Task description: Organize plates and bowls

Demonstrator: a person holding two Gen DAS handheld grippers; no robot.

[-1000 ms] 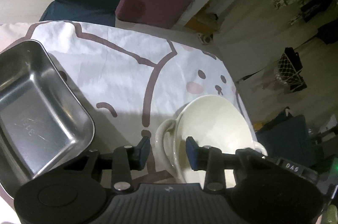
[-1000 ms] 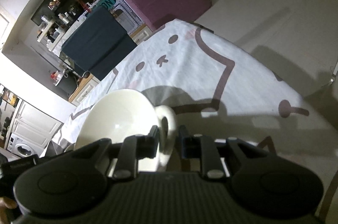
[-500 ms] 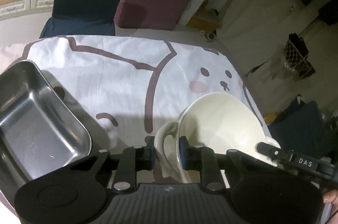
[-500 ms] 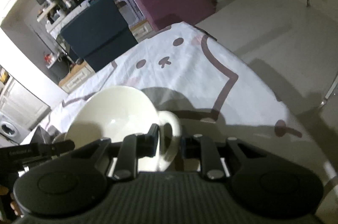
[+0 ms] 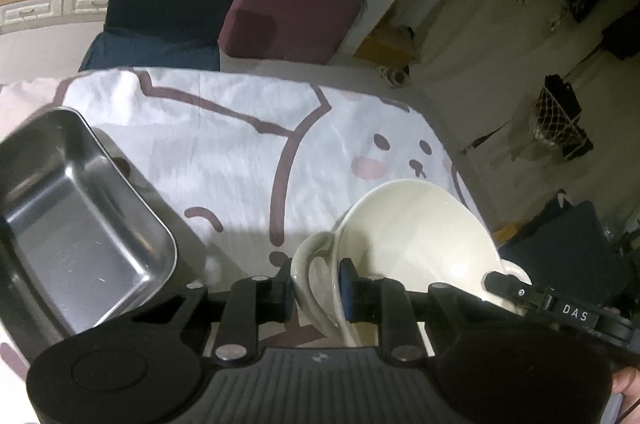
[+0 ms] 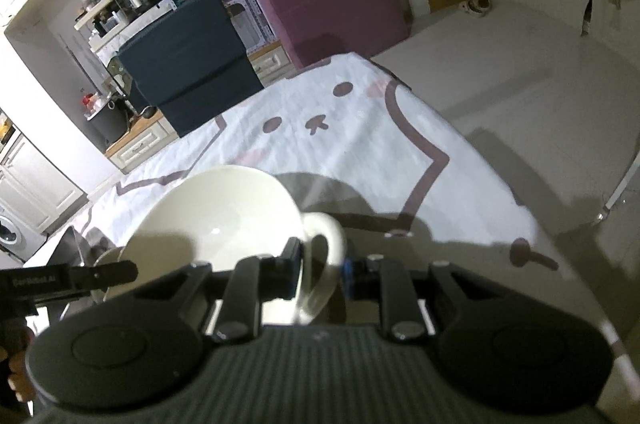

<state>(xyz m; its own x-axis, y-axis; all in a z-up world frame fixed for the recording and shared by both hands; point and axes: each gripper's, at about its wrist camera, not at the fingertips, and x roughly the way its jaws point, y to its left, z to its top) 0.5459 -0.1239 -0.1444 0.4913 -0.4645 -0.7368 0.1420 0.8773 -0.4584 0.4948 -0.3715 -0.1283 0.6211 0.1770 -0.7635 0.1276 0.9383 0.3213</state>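
Bowl (image 5: 416, 236) hangs between both tongs, each pinching one of its two opposite handles: left tongs (image 5: 316, 284), right tongs (image 6: 320, 270). Steel tray (image 5: 72, 224) lies left, on the table (image 5: 240, 152).

Open cloth (image 5: 240, 160) is left between the steel tray (image 5: 72, 232) on the left and the cream bowl (image 5: 412, 236) on the right. The table's far half (image 6: 360, 144) is unobstructed; passage nearby is blocked by both vessels.

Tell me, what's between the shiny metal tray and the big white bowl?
Only bare cartoon tablecloth separates the metal tray and the bowl, seen in the left wrist view.
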